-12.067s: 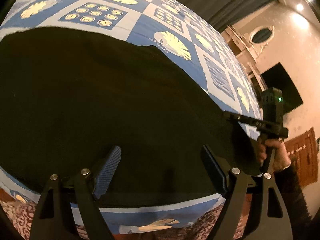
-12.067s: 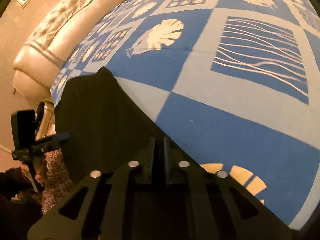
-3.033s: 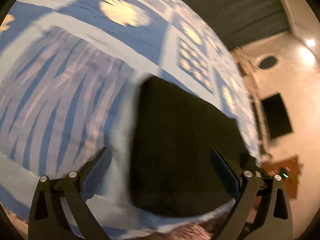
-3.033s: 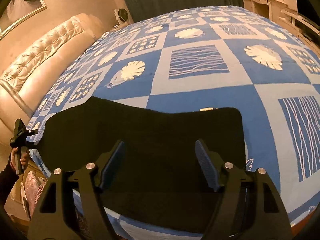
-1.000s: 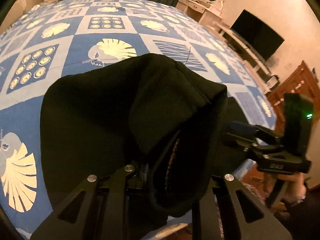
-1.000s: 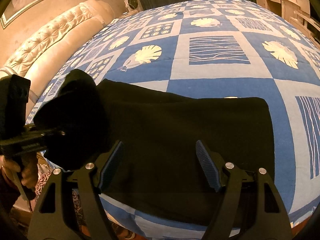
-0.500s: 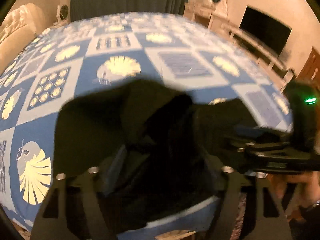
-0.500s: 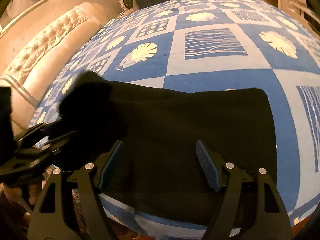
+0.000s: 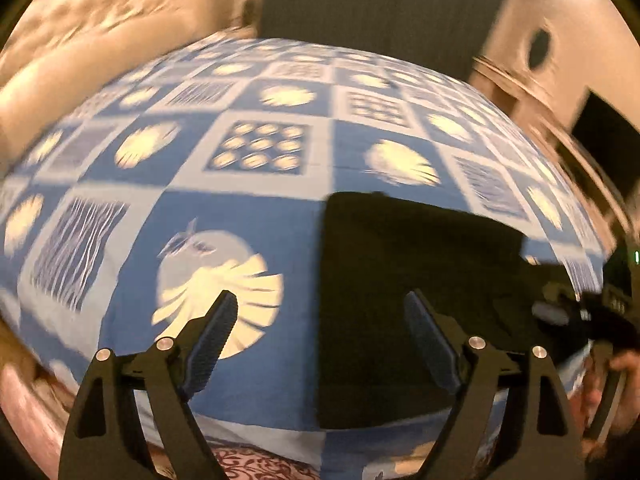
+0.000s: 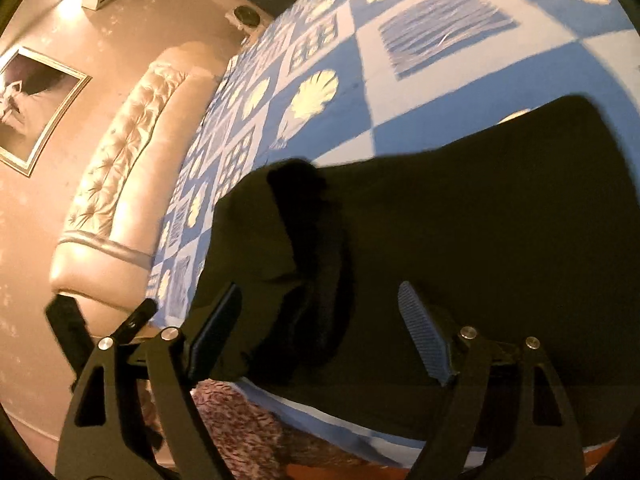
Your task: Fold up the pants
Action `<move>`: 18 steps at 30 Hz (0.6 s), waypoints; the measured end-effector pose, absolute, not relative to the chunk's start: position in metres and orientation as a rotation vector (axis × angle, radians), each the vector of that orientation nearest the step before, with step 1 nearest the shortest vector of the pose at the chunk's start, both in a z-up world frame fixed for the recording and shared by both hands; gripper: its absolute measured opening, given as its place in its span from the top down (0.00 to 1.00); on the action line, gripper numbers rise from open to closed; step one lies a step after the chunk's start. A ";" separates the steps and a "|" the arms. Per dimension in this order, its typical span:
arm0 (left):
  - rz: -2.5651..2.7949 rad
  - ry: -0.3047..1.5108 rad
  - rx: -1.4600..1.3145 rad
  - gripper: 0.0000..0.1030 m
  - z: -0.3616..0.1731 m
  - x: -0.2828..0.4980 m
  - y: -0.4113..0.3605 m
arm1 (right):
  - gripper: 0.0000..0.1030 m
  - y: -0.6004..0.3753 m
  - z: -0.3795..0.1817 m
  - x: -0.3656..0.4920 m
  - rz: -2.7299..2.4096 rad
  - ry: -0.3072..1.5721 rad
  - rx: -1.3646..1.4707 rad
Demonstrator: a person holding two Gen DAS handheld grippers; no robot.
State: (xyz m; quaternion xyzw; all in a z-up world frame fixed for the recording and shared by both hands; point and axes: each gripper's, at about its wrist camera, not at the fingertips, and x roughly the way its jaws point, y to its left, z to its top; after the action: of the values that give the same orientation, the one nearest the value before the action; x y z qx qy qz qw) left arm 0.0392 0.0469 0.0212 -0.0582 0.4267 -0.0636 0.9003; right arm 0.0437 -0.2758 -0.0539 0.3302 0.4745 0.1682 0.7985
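Mostly folded, the pants [image 10: 460, 240] lie as a dark rectangle near the bed's [image 9: 240, 248] front edge, one end rumpled and needing smoothing. Left claw [image 9: 316, 344] and right claw [image 10: 320, 332] both gape wide, holding nothing.

Big bedspread [image 9: 248, 240] covers the whole bed, blue and pale checkered squares with cream shells, wavy-line panels and a grid of little ovals. One big fan-shaped shell [image 9: 224, 284] sits close to the near edge. Tufted cream headboard [image 10: 120, 160] runs along the left side, padded and shiny. Above it on the beige wall hangs a framed picture [image 10: 28, 108], too dim to make out. Dark curtain [image 9: 360, 4] hangs behind the far end of the bed. Dark TV screen [image 9: 608, 120] off to the right, pretty blurry. Reddish patterned rug [image 10: 240, 432] shows below the bed edge.
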 end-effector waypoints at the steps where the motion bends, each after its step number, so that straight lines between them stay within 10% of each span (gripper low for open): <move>1: -0.115 0.891 -0.144 0.18 0.017 0.041 0.054 | 0.21 -0.270 -0.056 0.048 0.355 1.036 0.696; 7: -0.086 0.908 -0.111 0.18 0.008 0.045 0.057 | 0.21 -0.225 -0.056 0.060 0.453 1.112 0.636; 15: -0.108 0.893 0.002 0.18 0.007 0.039 0.038 | 0.79 -0.216 -0.062 0.064 0.403 1.143 0.569; 18: -0.112 0.893 0.012 0.18 0.008 0.038 0.036 | 0.85 -0.222 -0.052 0.063 0.420 1.114 0.587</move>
State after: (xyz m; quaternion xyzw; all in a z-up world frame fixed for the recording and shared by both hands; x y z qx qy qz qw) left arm 0.0376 0.0359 0.0076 0.0059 0.4317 -0.0541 0.9004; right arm 0.0627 -0.2220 -0.0522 0.2722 0.5170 0.1948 0.7878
